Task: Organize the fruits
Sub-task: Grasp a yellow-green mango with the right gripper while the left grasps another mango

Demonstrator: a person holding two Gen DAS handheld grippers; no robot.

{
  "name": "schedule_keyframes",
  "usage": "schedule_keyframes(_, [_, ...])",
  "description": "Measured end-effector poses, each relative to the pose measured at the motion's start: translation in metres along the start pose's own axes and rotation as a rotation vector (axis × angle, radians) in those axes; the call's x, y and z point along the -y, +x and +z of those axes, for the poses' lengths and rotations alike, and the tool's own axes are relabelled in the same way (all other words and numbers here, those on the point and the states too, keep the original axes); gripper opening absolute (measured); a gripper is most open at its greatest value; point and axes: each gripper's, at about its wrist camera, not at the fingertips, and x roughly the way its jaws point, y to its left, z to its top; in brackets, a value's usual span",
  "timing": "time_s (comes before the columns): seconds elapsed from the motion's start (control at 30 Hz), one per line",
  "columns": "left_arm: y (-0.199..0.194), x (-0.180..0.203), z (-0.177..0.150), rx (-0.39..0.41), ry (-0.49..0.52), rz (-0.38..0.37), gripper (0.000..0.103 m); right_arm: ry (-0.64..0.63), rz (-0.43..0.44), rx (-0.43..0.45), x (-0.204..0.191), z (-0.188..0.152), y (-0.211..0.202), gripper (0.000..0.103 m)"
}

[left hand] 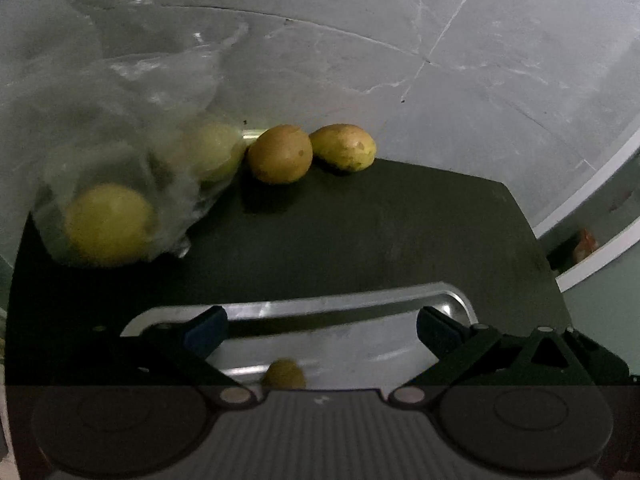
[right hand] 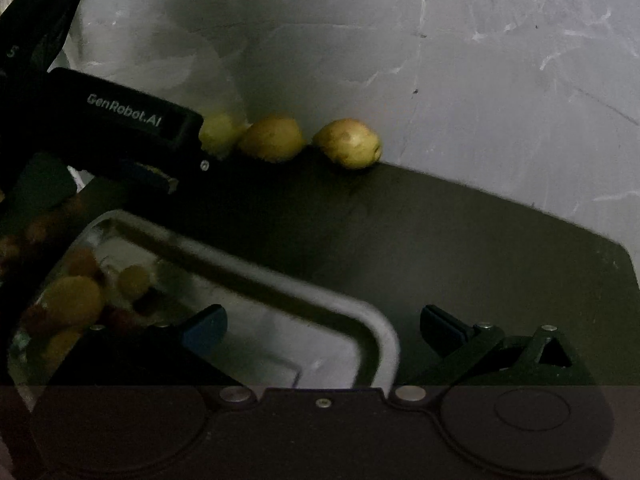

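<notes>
Two loose yellow-green fruits (left hand: 280,154) (left hand: 343,147) rest side by side at the far edge of the dark table (left hand: 380,232), against the grey wall. To their left lies a clear plastic bag (left hand: 120,128) holding two more fruits, one near (left hand: 108,224) and one further back (left hand: 212,152). My left gripper (left hand: 322,330) hangs open over a metal tray (left hand: 340,300), with one small fruit (left hand: 284,374) lying below it. My right gripper (right hand: 323,330) is open and empty above the tray's right corner (right hand: 376,320). In the right wrist view the two loose fruits (right hand: 272,138) (right hand: 348,144) appear again.
The tray's left end holds several mixed fruits (right hand: 72,300). The black housing of the left gripper (right hand: 128,120) crosses the upper left of the right wrist view and hides part of the bag. A white ledge (left hand: 592,216) runs along the right, beyond the table's edge.
</notes>
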Motion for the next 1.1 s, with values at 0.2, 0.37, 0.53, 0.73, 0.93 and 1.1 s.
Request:
schedule_keyframes(0.2, [0.02,0.009,0.018,-0.005,-0.033,0.032,0.102,-0.027,-0.01,0.011,0.02,0.017,0.023,0.102])
schedule_keyframes(0.37, [0.036,0.012,0.032,-0.008,-0.063,0.055,0.102,-0.075,0.004,0.032,0.031,0.034,0.043,0.102])
schedule_keyframes(0.53, [0.052,0.009,0.045,0.02,-0.175,0.063,0.102,-0.112,0.038,0.068,0.037,0.055,0.062,0.102])
schedule_keyframes(0.73, [0.07,0.006,0.063,0.095,-0.392,0.079,0.102,-0.167,0.067,0.121,0.033,0.077,0.084,0.102])
schedule_keyframes(0.93, [0.089,0.001,0.074,0.15,-0.557,0.129,0.102,-0.174,0.109,0.117,0.031,0.091,0.105,0.097])
schedule_keyframes(1.1, [0.1,-0.005,0.079,0.167,-0.625,0.197,0.102,-0.123,0.141,0.123,0.036,0.101,0.115,0.091])
